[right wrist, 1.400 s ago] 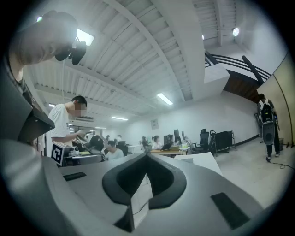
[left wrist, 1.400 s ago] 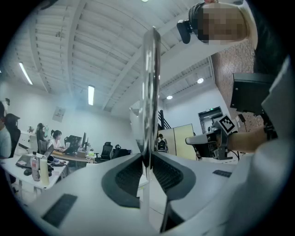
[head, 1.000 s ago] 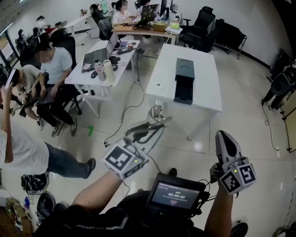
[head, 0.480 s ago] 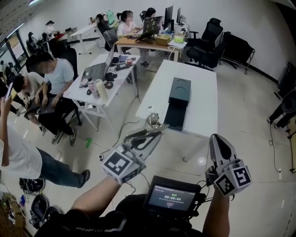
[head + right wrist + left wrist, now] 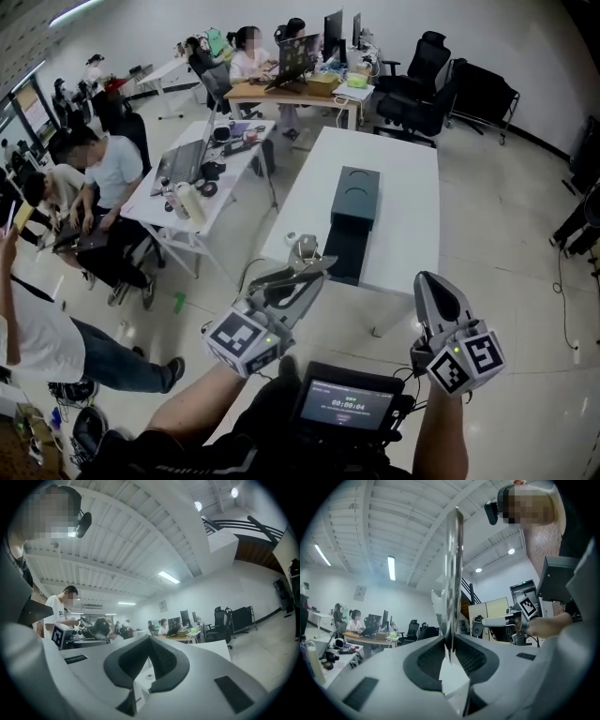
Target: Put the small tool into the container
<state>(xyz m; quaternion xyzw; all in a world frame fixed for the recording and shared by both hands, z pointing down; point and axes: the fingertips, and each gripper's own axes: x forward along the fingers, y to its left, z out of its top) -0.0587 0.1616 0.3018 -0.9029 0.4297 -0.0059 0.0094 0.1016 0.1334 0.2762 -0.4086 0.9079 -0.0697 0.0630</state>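
Between the pads of the left hand-held gripper (image 5: pixel 312 269), short of the bench (image 5: pixel 412 178) – small tool (image 5: pixel 305 249): thin, shiny metal, blade-like, clamped at its lower end. Likely light, stiff, slippery – best pinched across the flat faces. Container (image 5: pixel 354 211): dark, on bench. Right hand-held gripper (image 5: pixel 433 283): clenched, empty.

Rig is pale grey plastic with dark ribbed pads. In the head view the left gripper (image 5: pixel 314 267) sits at 7 o'clock and the right gripper (image 5: pixel 433 284) at 5. Each has a cube (image 5: pixel 246 339) of black-and-white square markers with a tiny green light. Black cables (image 5: pixel 420 370) hang off the right one. Black top (image 5: pixel 187 455), grey print.
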